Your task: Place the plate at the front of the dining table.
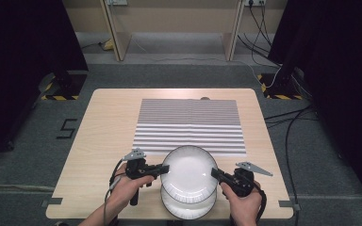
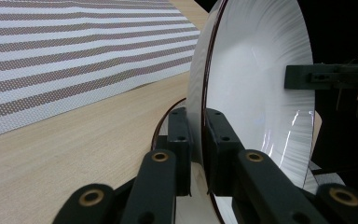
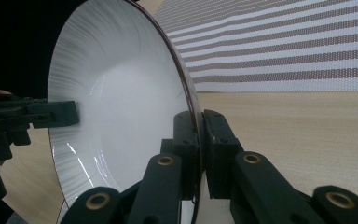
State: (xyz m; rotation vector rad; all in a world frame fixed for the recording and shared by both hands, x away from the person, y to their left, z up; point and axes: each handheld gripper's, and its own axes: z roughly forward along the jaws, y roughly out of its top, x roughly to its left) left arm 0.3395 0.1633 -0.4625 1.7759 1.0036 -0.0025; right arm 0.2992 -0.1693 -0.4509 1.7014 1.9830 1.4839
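table, light wood, w/ striped mat lying ahead of both grippers, beyond the work.

upper plate: white, dark rim, carried between the two grippers above a lower plate that sits on the table nearer the person. whether the two plates touch, can't tell from the high view.

left gripper: jaws clamped on the upper plate's left rim; left gripper view shows one jaw each side of the rim. right gripper: jaws clamped on the opposite rim, same pinch in the right gripper view.

judgement, step in hand: two-handed carry of upper plate, prob. toward the mat.

how to do it well:
- keep both grips firm; glazed rim, thin bite, slip risk.
- move both hands together, same height, so the plate stays level and isn't twisted.
- clear the lower plate before going fwd.
- set down flat on the mat, then release both sides together.
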